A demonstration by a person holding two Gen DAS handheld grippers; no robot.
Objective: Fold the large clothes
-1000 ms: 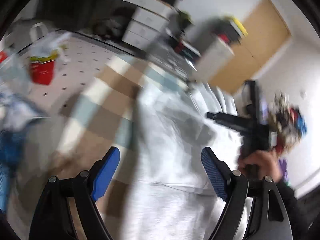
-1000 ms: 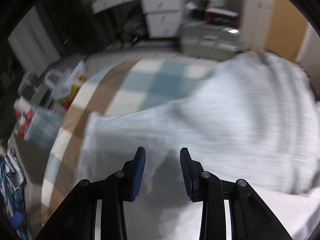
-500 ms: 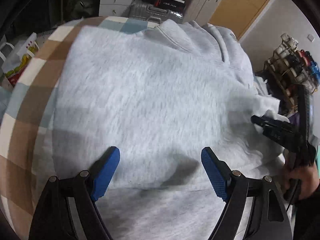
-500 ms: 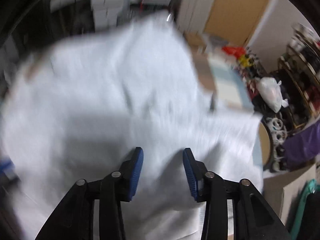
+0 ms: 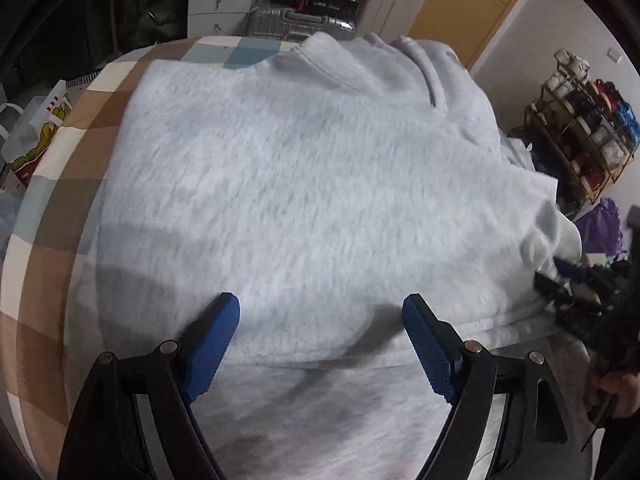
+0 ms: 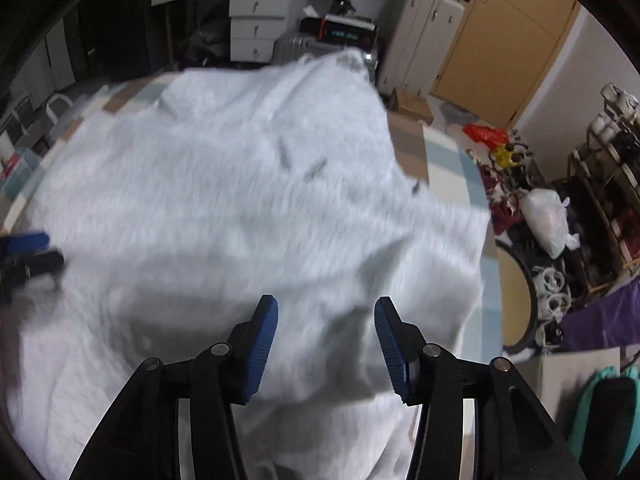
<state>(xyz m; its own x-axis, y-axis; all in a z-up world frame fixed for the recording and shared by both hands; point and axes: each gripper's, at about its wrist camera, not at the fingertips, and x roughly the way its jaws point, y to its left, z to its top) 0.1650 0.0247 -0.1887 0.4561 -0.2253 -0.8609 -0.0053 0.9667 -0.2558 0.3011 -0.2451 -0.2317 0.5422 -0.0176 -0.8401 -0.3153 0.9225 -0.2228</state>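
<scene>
My grey sweatshirt [image 5: 304,184] lies spread on the checked desk [image 5: 52,216], a lower layer doubled over; further folds remain. My left tool [image 5: 320,344] gapes wide, empty; my right tool [image 6: 326,344] has just been opening, gripping nothing

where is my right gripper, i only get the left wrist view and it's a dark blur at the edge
Observer: The right gripper hovers over the near right part of the grey sweatshirt. Its jaws have just been opening, with loose fabric under them and nothing pinched.
Operator: any table left on that side
Observer: Yes, a strip of the checked table cover shows bare beyond the sweatshirt's right edge.
Operator: floor clear over there
Observer: No, a red plastic bag lies beside the table.
</scene>
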